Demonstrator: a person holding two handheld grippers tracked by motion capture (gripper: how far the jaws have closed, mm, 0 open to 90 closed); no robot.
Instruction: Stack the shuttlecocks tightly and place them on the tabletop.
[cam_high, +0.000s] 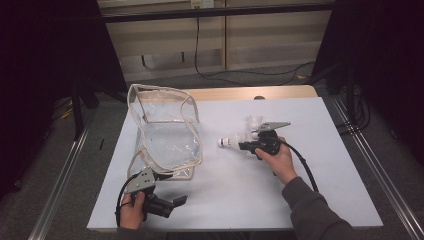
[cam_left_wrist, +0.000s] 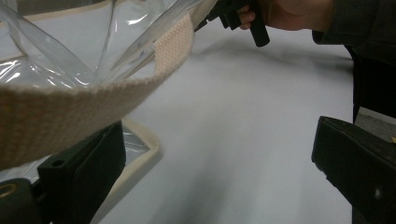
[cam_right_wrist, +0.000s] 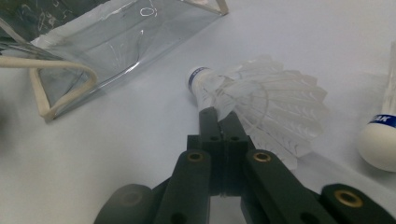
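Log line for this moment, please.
right gripper: shut on shuttlecock | left gripper: open, by bag strap | second shuttlecock: on table

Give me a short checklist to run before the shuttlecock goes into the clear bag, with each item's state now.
1. Right gripper shut on the shuttlecock feathers: ok.
2. Shuttlecock lifted off the table: cannot tell.
3. Clear bag mouth open: ok.
4. Left gripper gripping the bag strap: not ok; jaws wide open, strap over one jaw.
5. Path from shuttlecock to bag free: ok.
6. Second shuttlecock clear of the jaws: ok.
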